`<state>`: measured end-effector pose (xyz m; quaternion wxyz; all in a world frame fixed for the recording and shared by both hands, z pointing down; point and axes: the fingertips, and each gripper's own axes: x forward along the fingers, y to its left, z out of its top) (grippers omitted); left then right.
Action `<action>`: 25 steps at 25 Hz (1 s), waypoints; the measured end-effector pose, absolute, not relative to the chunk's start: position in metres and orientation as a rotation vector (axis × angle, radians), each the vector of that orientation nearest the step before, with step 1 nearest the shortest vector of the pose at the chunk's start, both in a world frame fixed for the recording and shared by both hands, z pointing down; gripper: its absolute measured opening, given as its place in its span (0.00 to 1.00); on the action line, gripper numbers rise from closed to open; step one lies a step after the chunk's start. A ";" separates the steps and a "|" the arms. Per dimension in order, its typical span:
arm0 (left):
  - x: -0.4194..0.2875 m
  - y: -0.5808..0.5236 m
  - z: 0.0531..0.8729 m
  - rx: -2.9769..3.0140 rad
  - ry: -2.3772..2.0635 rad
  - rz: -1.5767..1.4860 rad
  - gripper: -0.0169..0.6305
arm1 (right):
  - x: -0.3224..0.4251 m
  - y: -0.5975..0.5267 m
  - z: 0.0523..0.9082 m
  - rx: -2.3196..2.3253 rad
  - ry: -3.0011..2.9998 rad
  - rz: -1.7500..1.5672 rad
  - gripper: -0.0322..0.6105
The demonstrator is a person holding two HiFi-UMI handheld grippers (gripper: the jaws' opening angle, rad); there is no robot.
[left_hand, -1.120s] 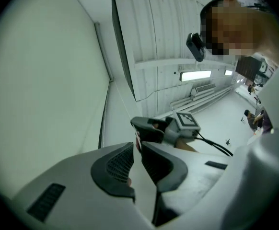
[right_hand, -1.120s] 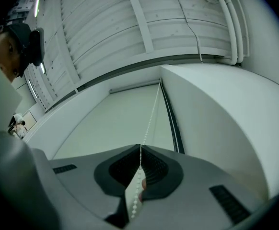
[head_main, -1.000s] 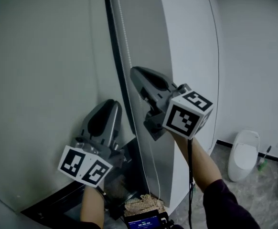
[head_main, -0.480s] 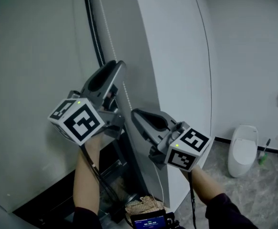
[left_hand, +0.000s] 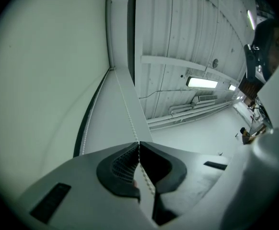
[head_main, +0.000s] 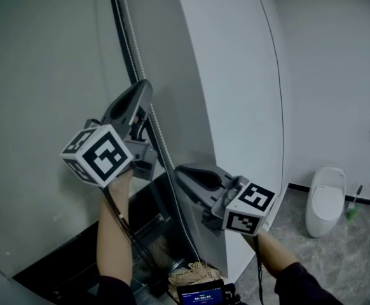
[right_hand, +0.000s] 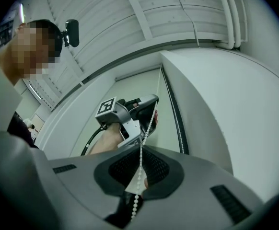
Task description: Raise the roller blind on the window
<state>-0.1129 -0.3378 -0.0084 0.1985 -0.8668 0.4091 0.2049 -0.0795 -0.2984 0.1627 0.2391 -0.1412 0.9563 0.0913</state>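
Observation:
The pale grey roller blind point(head_main: 42, 81) covers the window at the left, with a dark strip of window showing under its lower edge. Its white bead chain point(head_main: 134, 62) hangs along the dark window frame point(head_main: 116, 18). My left gripper point(head_main: 145, 86) is the higher one and is shut on the chain point(left_hand: 125, 104), which runs up and away from its closed jaws point(left_hand: 138, 144). My right gripper point(head_main: 178, 170) sits lower and is shut on the same chain point(right_hand: 148, 128). The beads pass through its jaws point(right_hand: 141, 148) and hang loose below them.
A white wall panel point(head_main: 236, 75) stands right of the chain. A white toilet point(head_main: 323, 199) and a brush point(head_main: 351, 208) are on the tiled floor at the far right. A woven basket point(head_main: 191, 275) and a small lit screen point(head_main: 201, 294) lie at the bottom.
My left gripper came up from low on the left to a higher spot on the chain. My right gripper moved down with the chain.

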 end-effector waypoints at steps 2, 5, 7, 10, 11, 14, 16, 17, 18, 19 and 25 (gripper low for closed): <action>-0.114 -0.336 -0.010 -2.385 1.175 0.558 0.05 | -0.071 -0.303 0.151 -0.369 2.625 0.235 0.08; -0.116 -0.337 0.000 -2.370 1.215 0.527 0.05 | -0.060 -0.315 0.117 -0.361 2.589 0.203 0.08; -0.121 -0.341 0.022 -2.370 1.242 0.483 0.05 | -0.063 -0.318 0.091 -0.337 2.564 0.189 0.08; -0.137 -0.341 0.058 -2.398 1.246 0.454 0.05 | -0.089 -0.317 0.054 -0.301 2.550 0.193 0.12; -0.143 -0.337 0.071 -2.407 1.241 0.453 0.05 | -0.100 -0.316 0.045 -0.298 2.549 0.201 0.14; -0.140 -0.324 0.103 -2.419 1.240 0.436 0.05 | -0.108 -0.319 0.026 -0.323 2.530 0.228 0.15; -0.128 -0.321 0.113 -2.439 1.246 0.418 0.05 | -0.103 -0.332 0.010 -0.340 2.518 0.219 0.15; -0.124 -0.320 0.117 -2.449 1.246 0.407 0.05 | -0.103 -0.339 0.002 -0.343 2.513 0.210 0.15; -0.124 -0.319 0.122 -2.455 1.243 0.398 0.05 | -0.106 -0.345 -0.004 -0.338 2.507 0.201 0.15; -0.125 -0.317 0.127 -2.459 1.240 0.391 0.05 | -0.109 -0.348 -0.009 -0.321 2.500 0.191 0.15; -0.129 -0.317 0.146 -2.485 1.231 0.357 0.05 | -0.114 -0.322 -0.041 -0.145 2.454 0.251 0.15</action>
